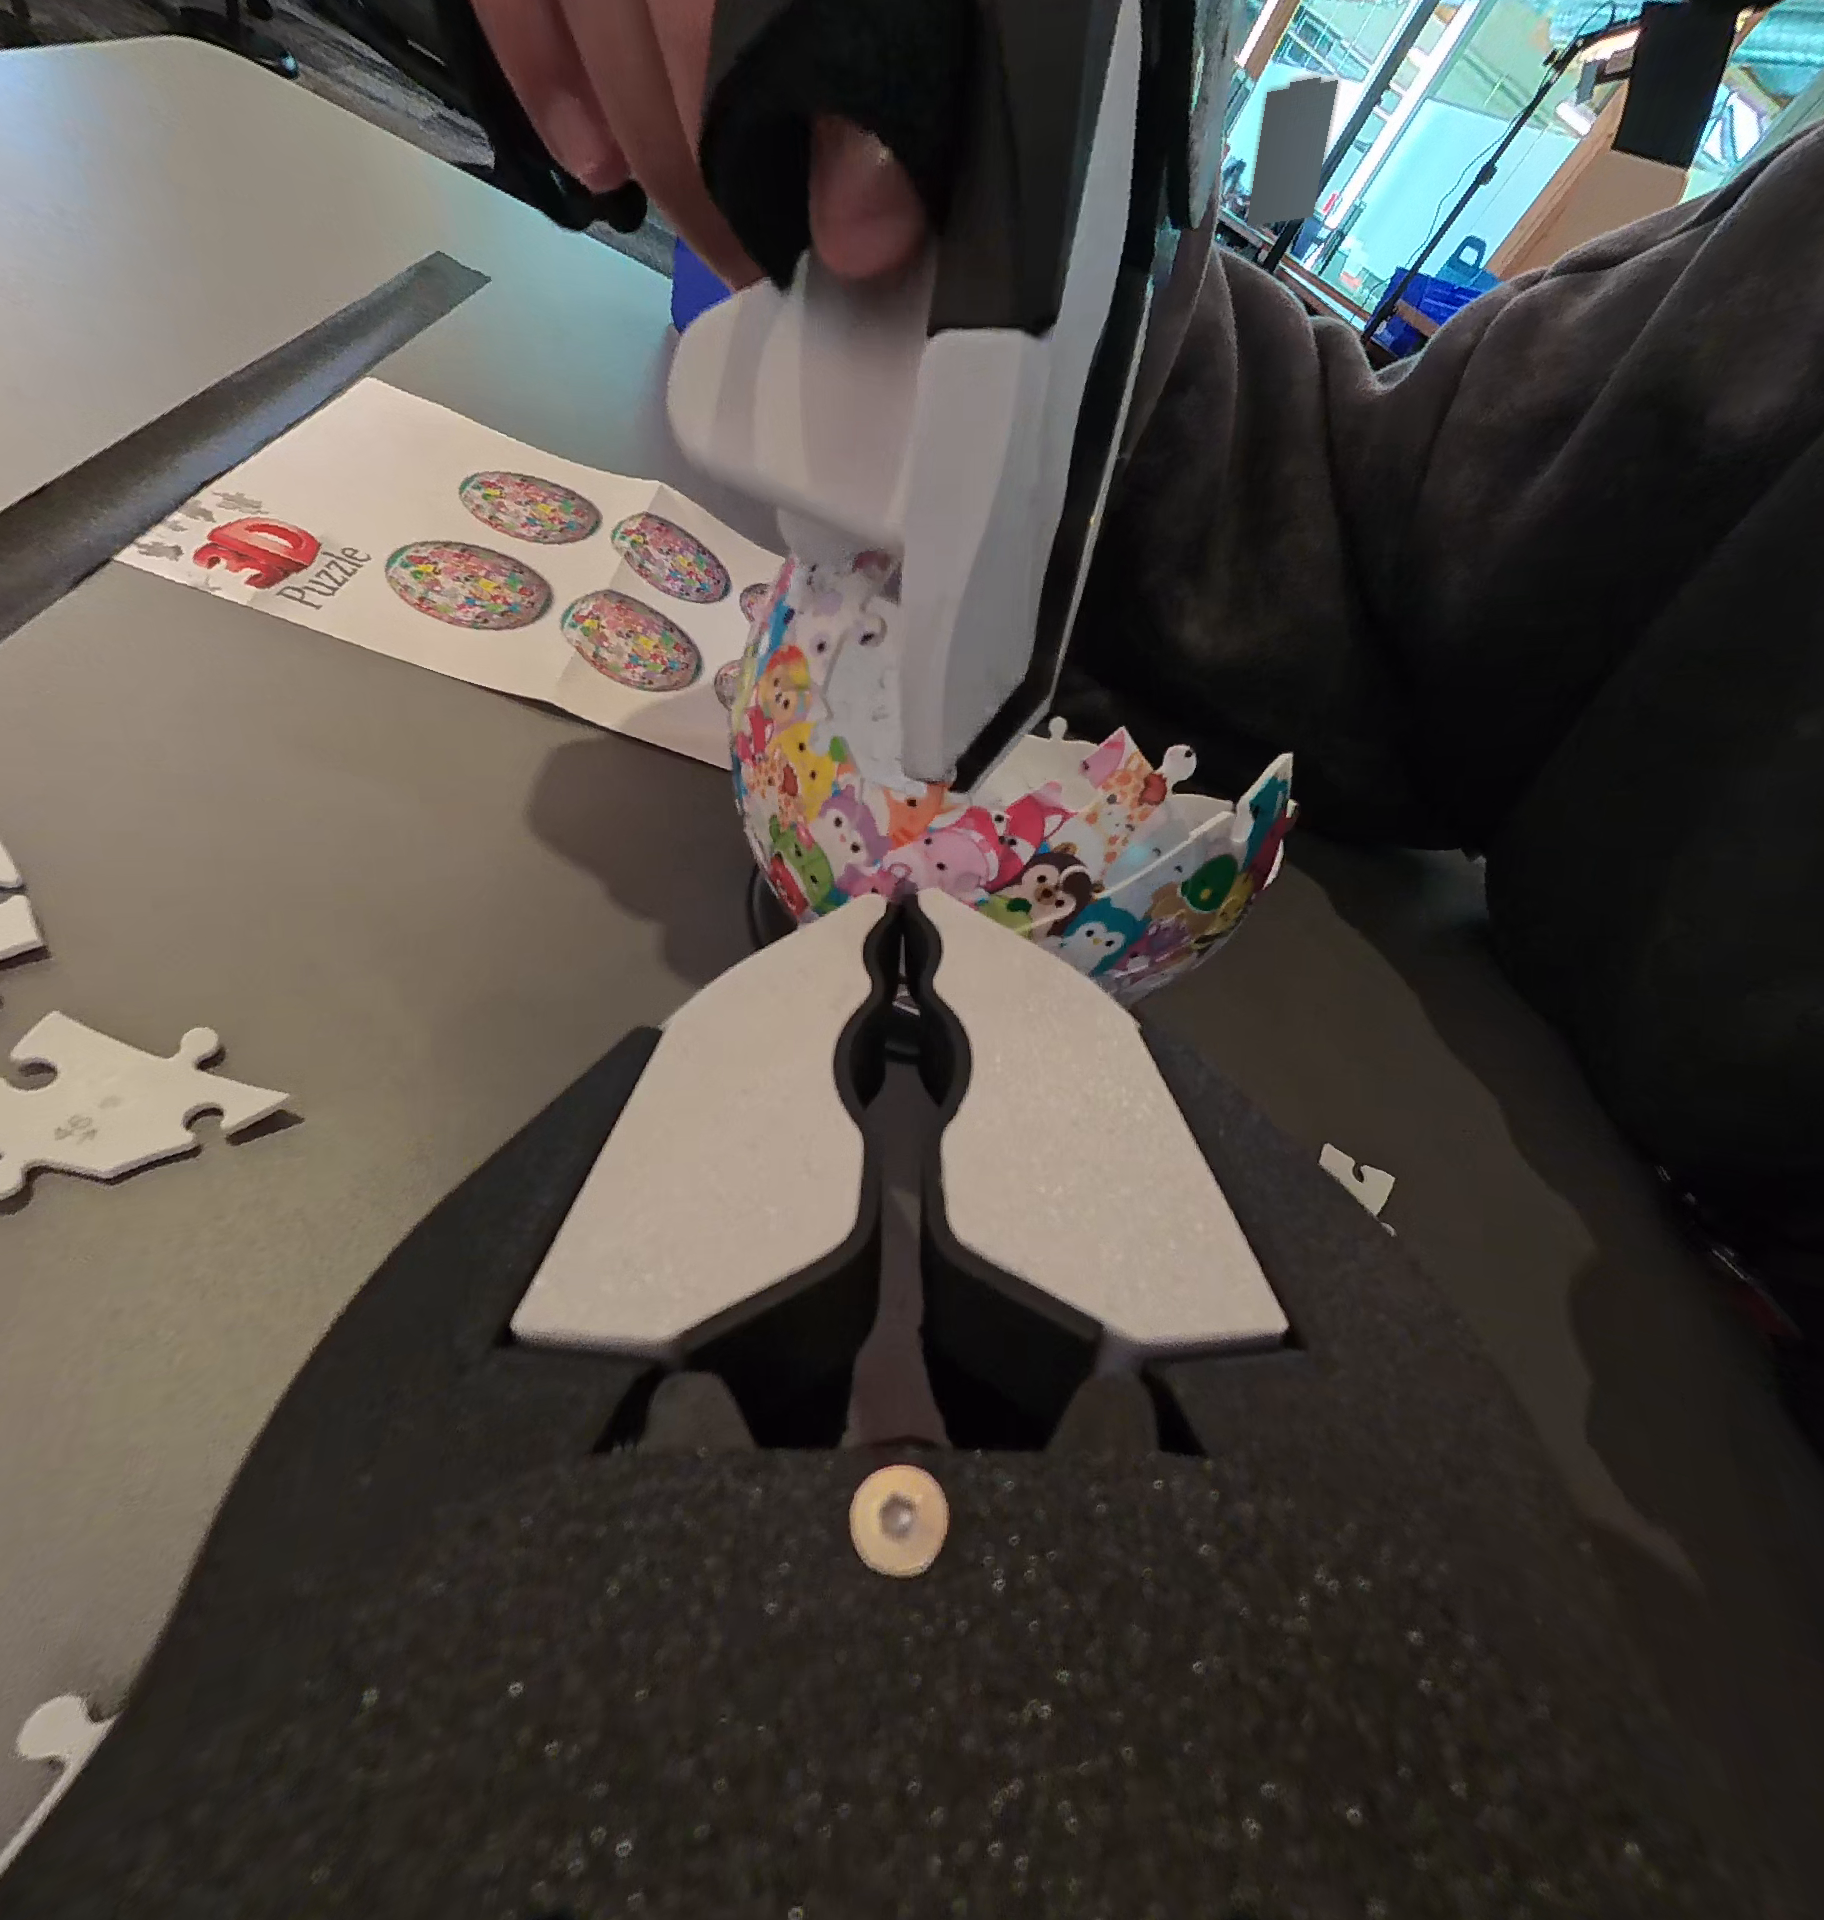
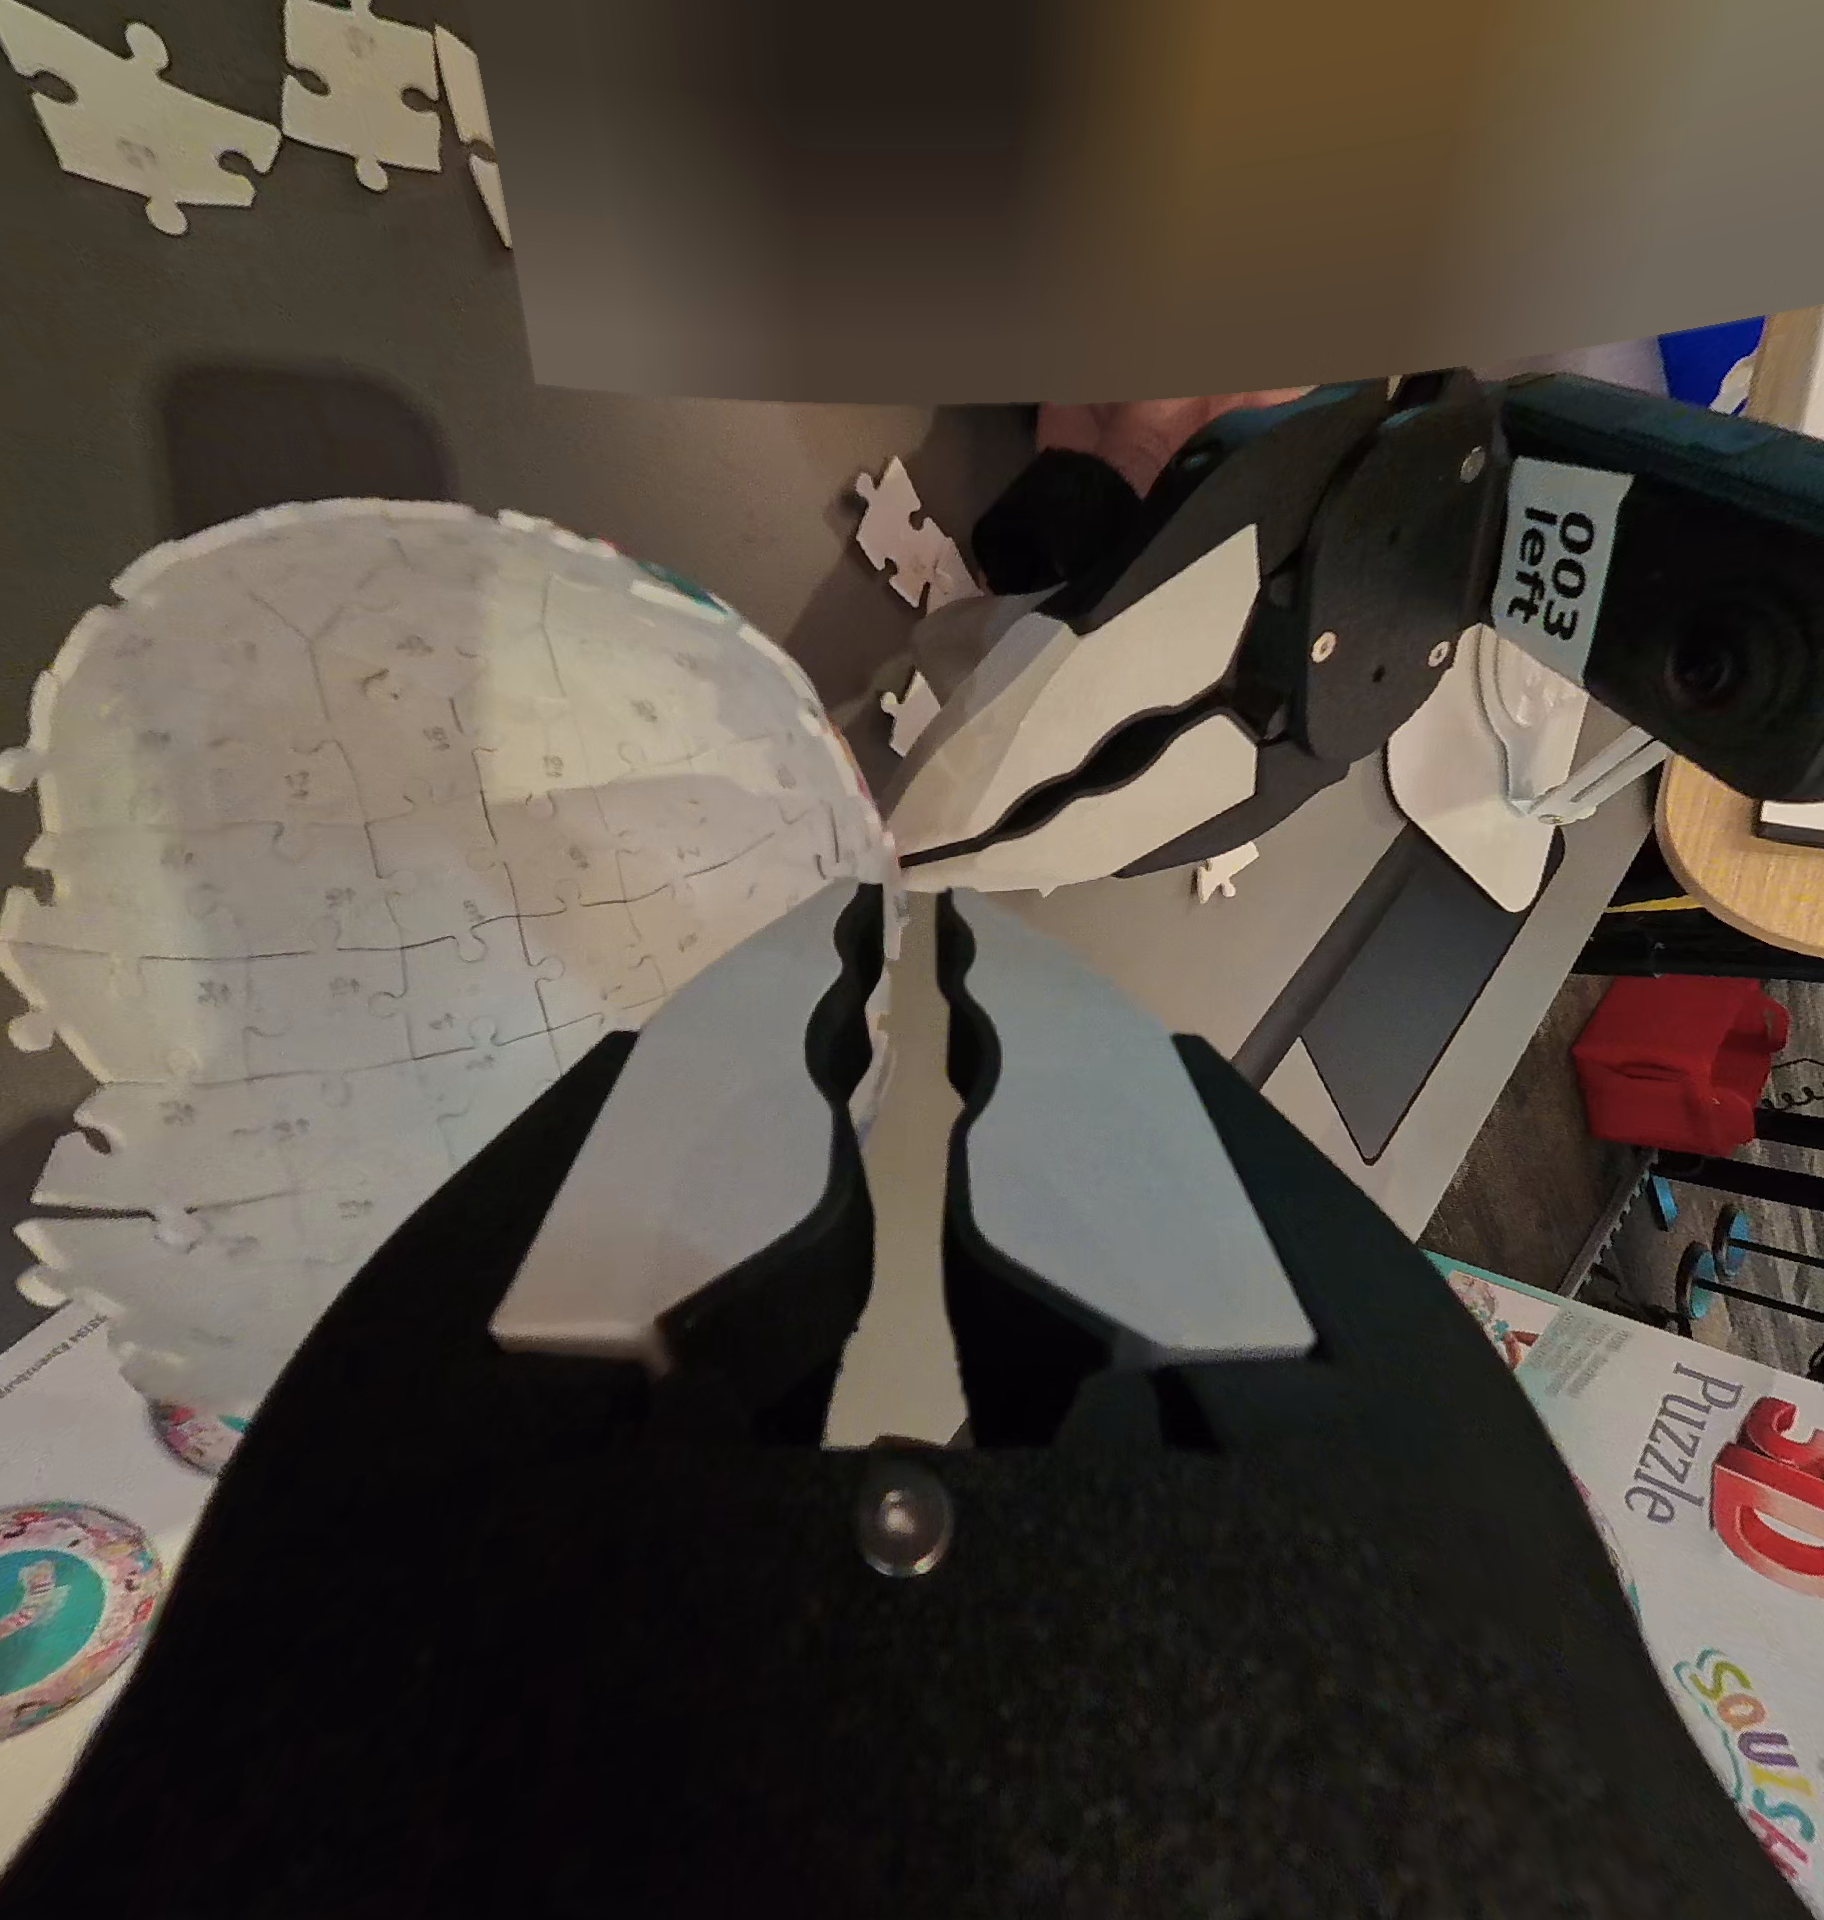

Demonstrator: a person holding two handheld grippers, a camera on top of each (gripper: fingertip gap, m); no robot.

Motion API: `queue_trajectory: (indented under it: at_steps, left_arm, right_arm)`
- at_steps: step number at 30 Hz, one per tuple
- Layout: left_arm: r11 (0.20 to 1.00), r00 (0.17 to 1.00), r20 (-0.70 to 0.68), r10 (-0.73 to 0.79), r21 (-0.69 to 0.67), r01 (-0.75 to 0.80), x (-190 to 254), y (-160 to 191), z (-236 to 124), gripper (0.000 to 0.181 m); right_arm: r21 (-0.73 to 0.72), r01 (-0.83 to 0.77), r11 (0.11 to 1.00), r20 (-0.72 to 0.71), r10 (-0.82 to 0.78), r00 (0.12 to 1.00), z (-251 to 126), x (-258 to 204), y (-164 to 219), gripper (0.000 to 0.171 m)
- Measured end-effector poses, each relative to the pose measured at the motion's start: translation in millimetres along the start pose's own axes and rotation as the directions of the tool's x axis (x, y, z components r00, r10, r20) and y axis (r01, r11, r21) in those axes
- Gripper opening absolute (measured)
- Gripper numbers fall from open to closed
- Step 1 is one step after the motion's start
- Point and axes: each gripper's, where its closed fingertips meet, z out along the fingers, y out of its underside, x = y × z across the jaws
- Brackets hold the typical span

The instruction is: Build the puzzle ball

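I have the ball [image 1: 1001,842] half built, a bowl of joined pieces with its printed side out and its white inside showing, sitting on the dark table [image 1: 368,883] just in front of the instruction sheet [image 1: 451,561]. The left gripper [image 1: 903,909] is squeezed together at the ball's near wall; from the right wrist view its tips [image 2: 903,868] look pinched on the very rim, though I can't make out whether they hold a separate piece or the shell's edge. The right gripper [image 2: 903,914] comes down onto that same rim spot from above, its fingers narrowed with a thin white edge between them, so I read it as clamping the rim or a piece there, not with certainty. In my judgement the step in hand is seating a piece into the open rim, one gripper steadying while the other presses. Next I'd want a gentle, straight push so the tabs click without flexing the shell apart; the wall beside the grippers already shows a gap between rows [image 1: 1188,821], which I'd watch. After that, several loose pieces [image 1: 108,1107] lie white side up on the table well left of the ball, and one [image 1: 1360,1179] close to its right, ready for pick-up.
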Motion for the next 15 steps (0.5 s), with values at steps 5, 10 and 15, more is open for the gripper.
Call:
queue_trajectory:
  at_steps: [5,10,15]
  left_arm:
    - [1.0,1.0,0.0,0.005,-0.009,-0.005,1.2,1.2,2.1,0.0]
    - [1.0,1.0,-0.003,0.005,-0.011,-0.005,2.2,1.2,3.6,0.0]
    - [1.0,1.0,-0.003,0.008,-0.012,-0.008,2.7,1.3,4.2,0.0]
  right_arm:
    - [0.001,-0.003,1.0,0.0,0.003,1.0,-0.5,-0.5,-0.1,0.012]
    - [-0.003,-0.004,1.0,0.009,0.004,1.0,-1.1,-2.6,-0.2,0.012]
    - [0.007,-0.002,1.0,-0.033,0.002,0.999,-16.2,2.2,-6.6,0.013]
